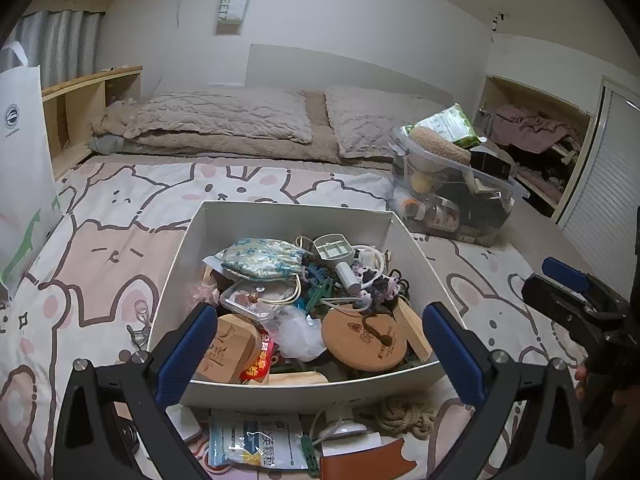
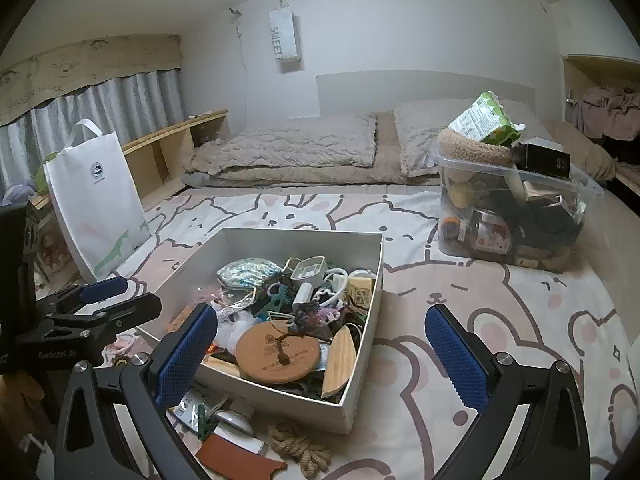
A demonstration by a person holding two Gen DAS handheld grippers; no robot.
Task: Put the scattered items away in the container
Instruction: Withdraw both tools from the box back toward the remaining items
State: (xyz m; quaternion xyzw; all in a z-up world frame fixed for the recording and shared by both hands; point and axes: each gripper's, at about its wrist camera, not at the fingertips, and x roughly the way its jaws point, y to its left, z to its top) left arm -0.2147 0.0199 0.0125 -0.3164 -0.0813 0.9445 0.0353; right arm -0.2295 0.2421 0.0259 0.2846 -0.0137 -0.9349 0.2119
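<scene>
A bed [image 2: 460, 300] with a cartoon-animal sheet carries everything. Far right on it stands a clear plastic bin [image 2: 516, 208], heaped full. A white tote bag [image 2: 96, 196] leans at the left edge. In the middle sits the white box [image 1: 280, 224], crammed with clutter, a round cork coaster [image 1: 362, 340] on top near the front. Both tongs are spread apart and hold nothing: the left tongs [image 1: 320, 356] over the box's near wall, the right tongs [image 2: 320, 356] over its right front corner. Outside the near wall lie a coiled rope [image 2: 300, 446], a brown leather piece [image 2: 236, 458], a printed packet [image 1: 256, 440] and a green clip [image 1: 310, 454].
</scene>
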